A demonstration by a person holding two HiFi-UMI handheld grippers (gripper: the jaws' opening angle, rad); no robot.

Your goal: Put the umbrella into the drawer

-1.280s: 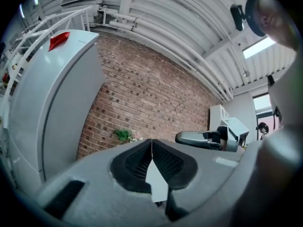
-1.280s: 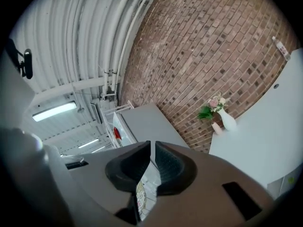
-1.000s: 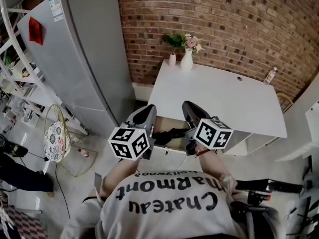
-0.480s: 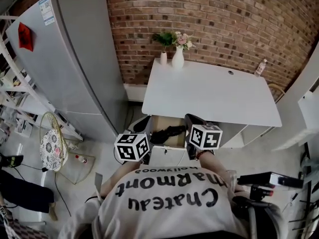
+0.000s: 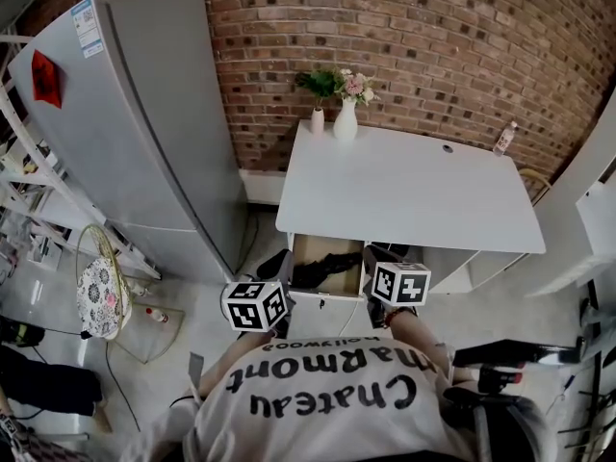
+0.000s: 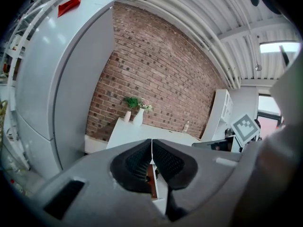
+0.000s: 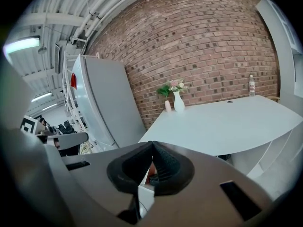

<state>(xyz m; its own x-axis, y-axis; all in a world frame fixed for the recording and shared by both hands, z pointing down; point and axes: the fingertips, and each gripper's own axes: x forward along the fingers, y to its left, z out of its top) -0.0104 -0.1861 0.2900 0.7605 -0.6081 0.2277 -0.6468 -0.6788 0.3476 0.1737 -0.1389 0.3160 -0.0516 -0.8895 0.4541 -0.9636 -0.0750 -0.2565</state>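
A white desk (image 5: 414, 186) stands with its back edge against a brick wall (image 5: 433, 56). From under its front edge, close to the left front corner, a drawer (image 5: 306, 249) is pulled out. The umbrella (image 5: 325, 269) lies inside it, black and folded, stretched across the drawer from side to side and free of both grippers. The left gripper (image 5: 280, 258) points at the drawer's left front corner. In the left gripper view its jaws are clenched, pads meeting in a thin line with nothing between them (image 6: 151, 144), and a sliver of the drawer's brown wall shows below them. The right gripper (image 5: 372, 254) sits at the drawer's right front corner. In the right gripper view (image 7: 152, 147) its jaws are likewise pressed together and empty, with the desk's front edge just beyond them. Whether either tip touches the drawer front cannot be told from the head view. At the desk's back left corner a white vase (image 5: 346, 120) of flowers stands just beside a small vase (image 5: 318, 120) with green leaves, and a bottle (image 5: 504, 139) stands near the back right corner. A tall grey refrigerator (image 5: 159, 114) stands against the wall to the left of the desk, near it but apart.
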